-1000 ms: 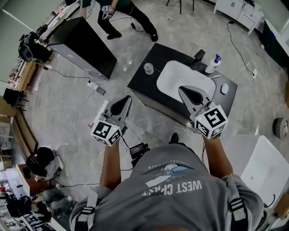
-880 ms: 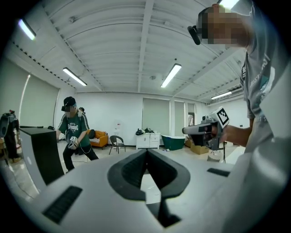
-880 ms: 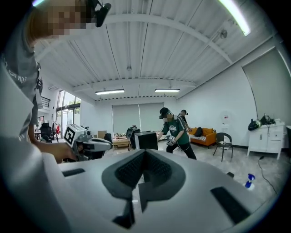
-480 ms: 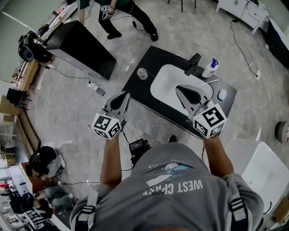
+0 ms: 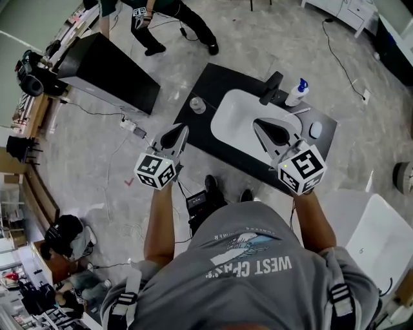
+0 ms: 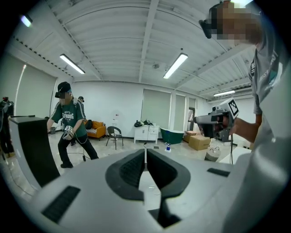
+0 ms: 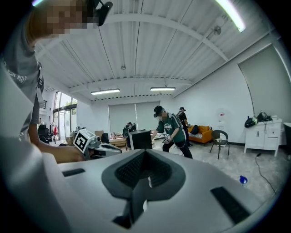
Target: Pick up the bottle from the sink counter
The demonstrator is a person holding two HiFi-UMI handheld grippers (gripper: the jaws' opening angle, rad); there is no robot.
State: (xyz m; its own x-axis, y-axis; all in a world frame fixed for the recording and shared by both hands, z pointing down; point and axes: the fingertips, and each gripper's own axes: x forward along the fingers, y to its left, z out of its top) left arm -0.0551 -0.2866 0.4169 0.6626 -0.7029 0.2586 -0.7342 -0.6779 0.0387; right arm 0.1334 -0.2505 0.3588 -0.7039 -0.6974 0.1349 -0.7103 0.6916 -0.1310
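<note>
A person in a grey printed T-shirt (image 5: 248, 258) stands at a black sink counter (image 5: 216, 80) with a white oval basin (image 5: 235, 113), holding a grey two-jaw gripper in each hand, seen from above.

The left gripper (image 5: 179, 133), centre-left of the head view, hangs over the grey floor just off the counter's near left corner. Its own view shows its dark ribbed pads (image 6: 132, 168) clenched together with nothing between them. The right gripper (image 5: 263, 127), right of centre, is held over the basin's near right part. Its pads (image 7: 129, 170) also meet, empty.

The white bottle with a blue pump top (image 5: 297, 93) stands upright at the counter's far right edge, upper right of centre in the head view, just beside the black faucet (image 5: 271, 87) and well apart from both grippers. It shows as a small speck past the closed jaws in the left gripper view (image 6: 167, 146). In the right gripper view only its blue top (image 7: 243, 180) shows, at lower right.

A clear round glass (image 5: 197, 104) sits on the counter's left end, and a small white oval object (image 5: 315, 130) lies near its right end. At the top of the head view a second person in a green shirt (image 5: 148, 9) stands beside a large black box (image 5: 106, 71).
</note>
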